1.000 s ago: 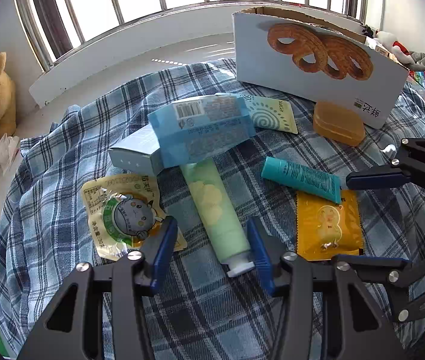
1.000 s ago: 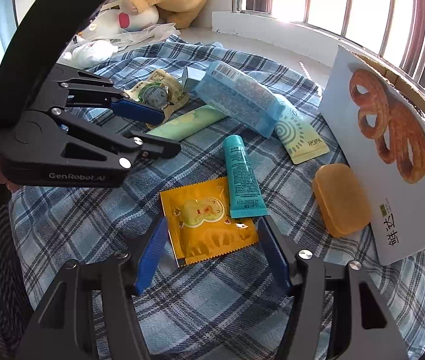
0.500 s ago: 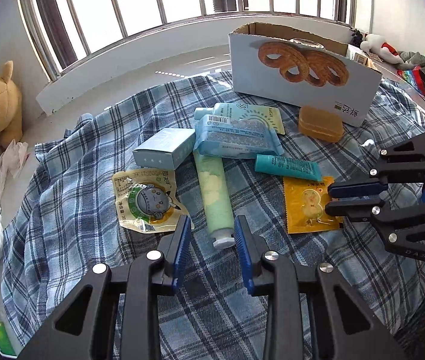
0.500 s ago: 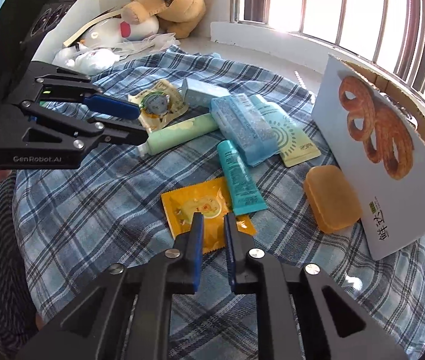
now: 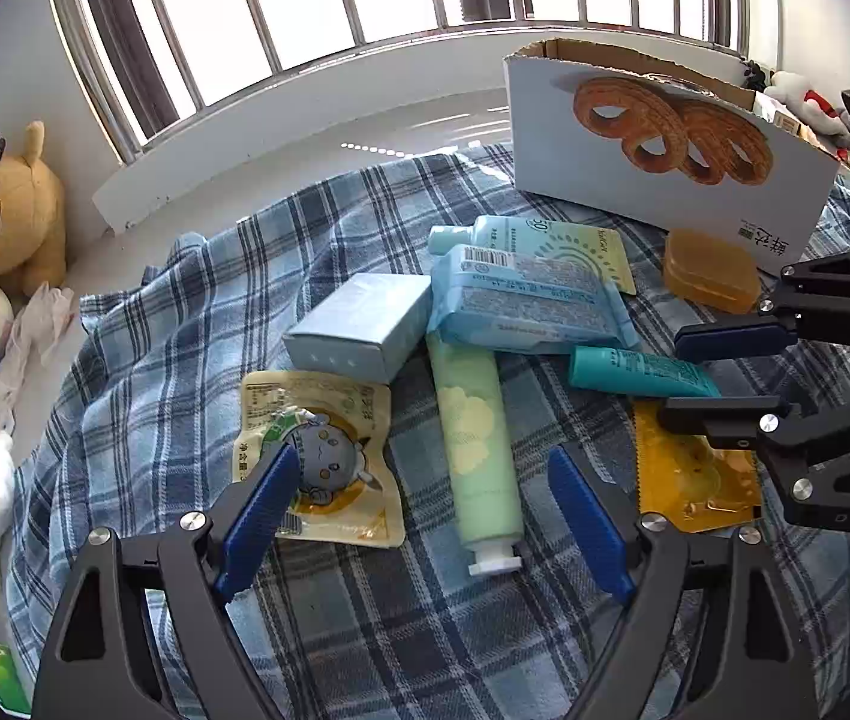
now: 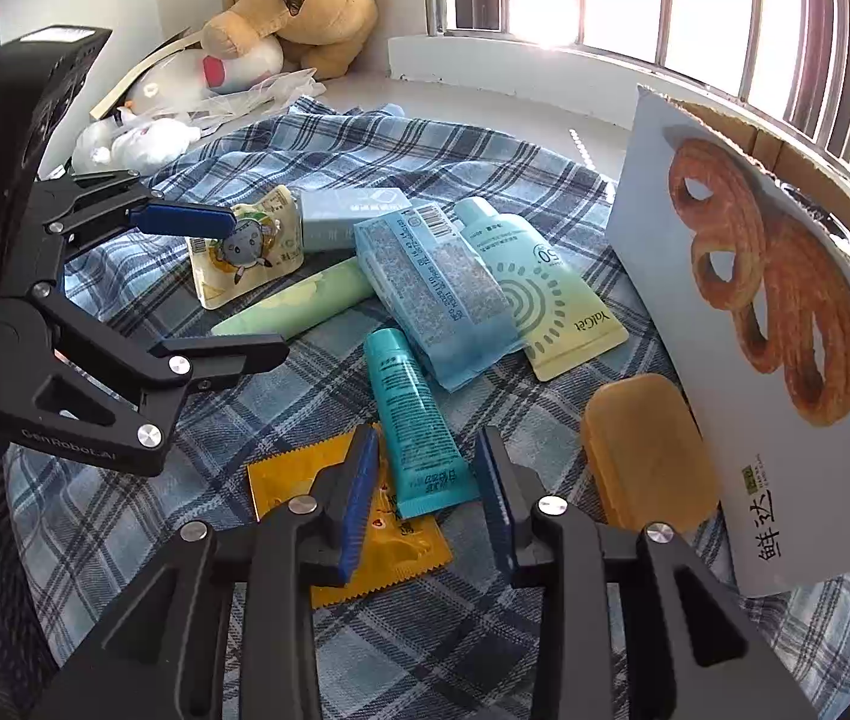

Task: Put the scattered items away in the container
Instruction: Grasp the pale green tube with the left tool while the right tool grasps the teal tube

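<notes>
Scattered items lie on a blue plaid cloth (image 5: pixel 143 372). My left gripper (image 5: pixel 419 516) is open, its fingers either side of the cap end of a pale green tube (image 5: pixel 472 444), above it. My right gripper (image 6: pixel 425 498) is open around the flat end of a teal tube (image 6: pixel 413 420), which lies on a yellow sachet (image 6: pixel 401 546). The cardboard box (image 6: pixel 784 312) with a pretzel picture stands at the right, open at the top. An amber soap case (image 6: pixel 646 456), a blue pack (image 6: pixel 436 294), a sunscreen pouch (image 6: pixel 550 300), a small blue box (image 5: pixel 359 336) and a cartoon pouch (image 5: pixel 317 450) lie around.
Plush toys (image 6: pixel 305 6) and plastic bags (image 6: pixel 143 138) sit at the far left corner by the wall. A barred window and its white sill (image 5: pixel 305 144) run behind the cloth. The two grippers are close together over the cloth.
Both grippers have opened again after closing half a second ago. Both have moved forward and lower toward the items. No item has moved.
</notes>
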Action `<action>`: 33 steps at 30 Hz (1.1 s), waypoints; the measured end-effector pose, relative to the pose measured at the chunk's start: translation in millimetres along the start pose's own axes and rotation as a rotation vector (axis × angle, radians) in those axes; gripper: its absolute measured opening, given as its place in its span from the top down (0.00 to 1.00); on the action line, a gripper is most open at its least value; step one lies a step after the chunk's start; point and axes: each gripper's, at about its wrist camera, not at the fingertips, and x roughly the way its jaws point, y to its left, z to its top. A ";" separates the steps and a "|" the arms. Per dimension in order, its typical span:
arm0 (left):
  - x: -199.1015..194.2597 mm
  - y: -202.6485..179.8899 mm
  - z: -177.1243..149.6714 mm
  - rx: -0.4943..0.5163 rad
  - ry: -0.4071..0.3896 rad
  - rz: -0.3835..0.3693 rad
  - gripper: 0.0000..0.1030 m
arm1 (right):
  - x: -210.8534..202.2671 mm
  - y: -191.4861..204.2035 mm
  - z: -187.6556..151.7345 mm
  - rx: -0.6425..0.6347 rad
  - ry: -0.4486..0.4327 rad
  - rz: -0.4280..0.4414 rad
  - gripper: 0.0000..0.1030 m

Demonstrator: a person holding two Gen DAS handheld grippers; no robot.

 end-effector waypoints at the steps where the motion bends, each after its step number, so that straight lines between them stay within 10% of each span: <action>1: 1.0 -0.6 -0.1 0.012 -0.002 0.017 0.16 | 0.8 -0.7 0.2 0.003 -0.003 0.003 0.70; 4: -2.6 -2.1 0.1 0.033 -0.018 0.024 0.39 | 1.8 0.5 -0.1 -0.011 -0.002 -0.006 0.70; 6: -1.2 -1.5 1.1 0.021 0.018 -0.048 0.77 | 0.4 4.1 -1.0 -0.023 -0.008 -0.009 0.76; 23: -18.4 -4.6 -20.8 0.049 0.058 -0.089 0.76 | -18.3 14.2 -4.4 -0.019 -0.053 0.003 0.90; 25: -15.2 -4.3 -19.6 0.046 0.057 -0.074 0.67 | -16.0 14.4 -2.9 -0.024 -0.055 -0.002 0.90; 27: -11.0 -3.0 -17.0 0.023 0.053 -0.086 0.35 | -12.2 11.9 -1.9 -0.022 -0.049 0.000 0.88; 33: 5.6 -4.3 -10.9 -0.011 0.055 -0.093 0.30 | -4.9 3.0 0.2 0.016 -0.028 0.046 0.77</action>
